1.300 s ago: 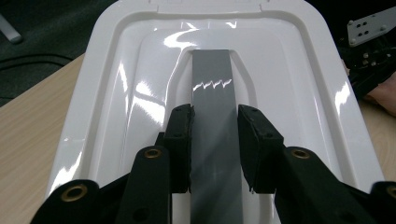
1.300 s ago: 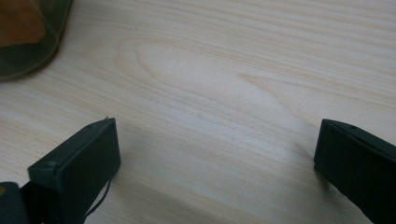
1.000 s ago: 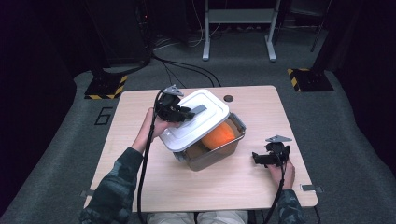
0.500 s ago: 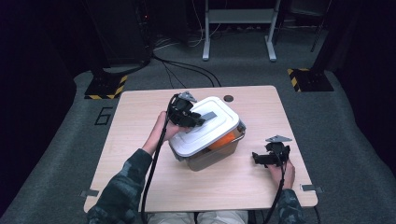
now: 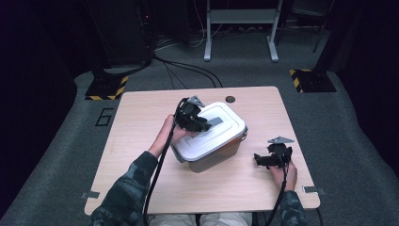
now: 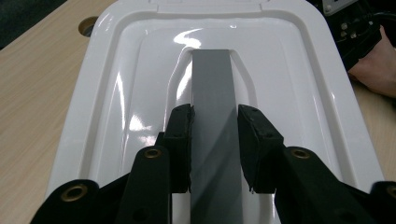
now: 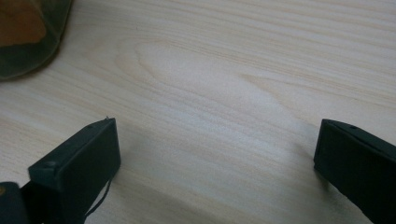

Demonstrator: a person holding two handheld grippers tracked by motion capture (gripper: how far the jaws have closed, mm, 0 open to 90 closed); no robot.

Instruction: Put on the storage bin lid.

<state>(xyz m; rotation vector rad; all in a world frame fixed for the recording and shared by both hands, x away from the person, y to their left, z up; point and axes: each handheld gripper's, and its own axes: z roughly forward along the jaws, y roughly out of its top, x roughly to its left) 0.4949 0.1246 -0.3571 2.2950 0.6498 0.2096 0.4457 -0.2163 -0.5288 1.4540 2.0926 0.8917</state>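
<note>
While lidded, box (image 5: 214, 157) holds orange contents (image 7: 18, 23)

i see a glossy white plastic lid (image 6: 140, 93) with a matt grey handle strip (image 6: 212, 93), over a translucent plastic box (image 5: 221, 153), on a pale wood-grain surface (image 7: 233, 70).

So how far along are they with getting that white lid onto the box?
Nearly done, it looks. The white lid already covers the clear box, with something orange showing through its wall. In hand: the left gripper is clamped on the lid's grey handle. The right gripper rests open on the table. Probably left: seating the lid fully and letting go.
</note>
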